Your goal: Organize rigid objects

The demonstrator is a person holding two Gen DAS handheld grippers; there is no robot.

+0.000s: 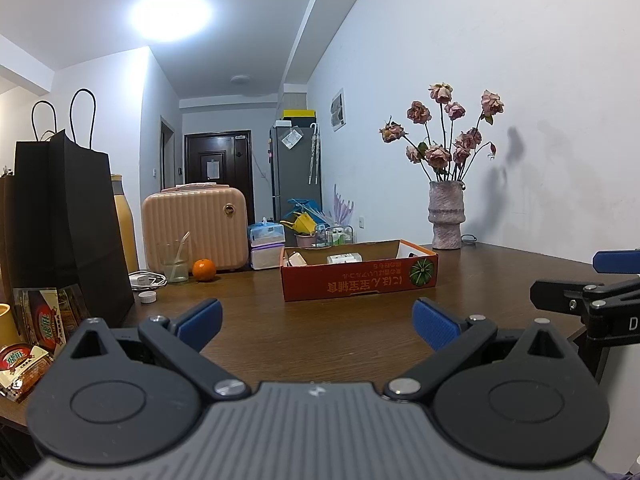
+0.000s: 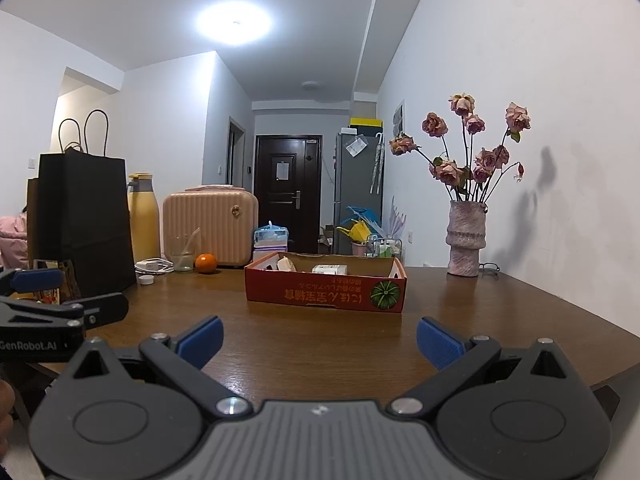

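A red cardboard tray [image 1: 360, 280] with a pumpkin picture sits mid-table; it also shows in the right wrist view [image 2: 326, 294]. White boxes [image 1: 344, 258] lie inside it. My left gripper [image 1: 318, 322] is open and empty over the near table edge. My right gripper [image 2: 320, 340] is open and empty, level with it on the right; its side shows in the left wrist view [image 1: 588, 280]. An orange [image 1: 204, 269], a white cap [image 1: 147, 297], a glass [image 1: 174, 262] and a white charger [image 1: 146, 279] lie at the left.
A black paper bag [image 1: 68, 232], snack packets [image 1: 36, 340] and a yellow flask [image 2: 143, 220] stand at the left. A pink case [image 1: 196, 228] stands behind the glass. A vase of dried roses [image 1: 446, 216] stands at the right by the wall. The brown table [image 1: 320, 344] lies between grippers and tray.
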